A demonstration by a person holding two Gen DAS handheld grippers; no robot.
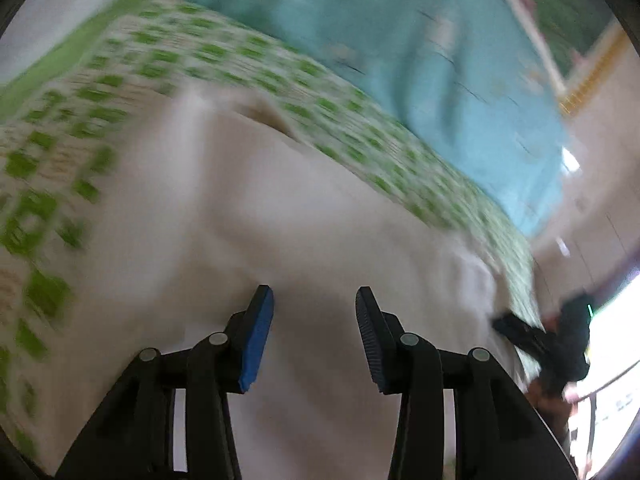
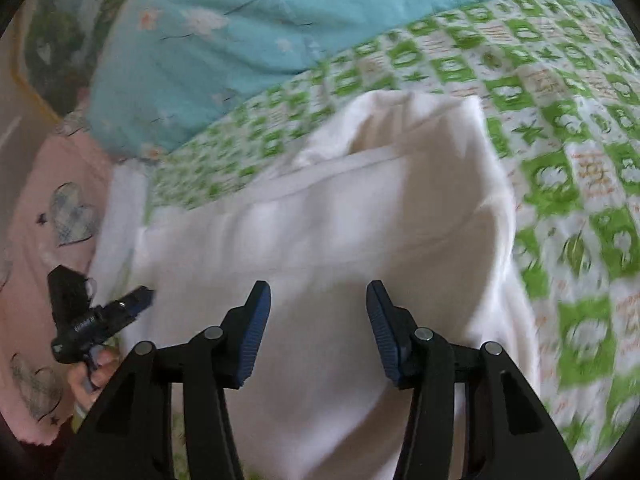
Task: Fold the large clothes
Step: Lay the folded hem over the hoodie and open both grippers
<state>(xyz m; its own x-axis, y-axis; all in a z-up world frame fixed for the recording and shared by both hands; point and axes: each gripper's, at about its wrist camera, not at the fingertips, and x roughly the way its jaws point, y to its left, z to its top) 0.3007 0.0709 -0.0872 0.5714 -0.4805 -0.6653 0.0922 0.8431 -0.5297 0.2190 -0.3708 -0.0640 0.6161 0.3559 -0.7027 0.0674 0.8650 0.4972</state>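
Observation:
A large white garment (image 2: 360,208) lies folded on the bed, its far end bulging into a rounded, hood-like fold (image 2: 404,120). My right gripper (image 2: 318,292) hangs just over its near part, jaws open, nothing between the blue pads. In the left wrist view the same white garment (image 1: 260,220) fills the middle, blurred. My left gripper (image 1: 314,298) stands open above it, holding nothing. Each view catches the other gripper at the cloth's edge: the left gripper (image 2: 144,294) in a hand, the right gripper (image 1: 500,325) at the far right.
The bed has a green-and-white checked sheet (image 2: 560,140) around the garment. A light blue flowered duvet (image 2: 220,40) is bunched along the far side. A pink cloth with heart patches (image 2: 40,208) lies at the left.

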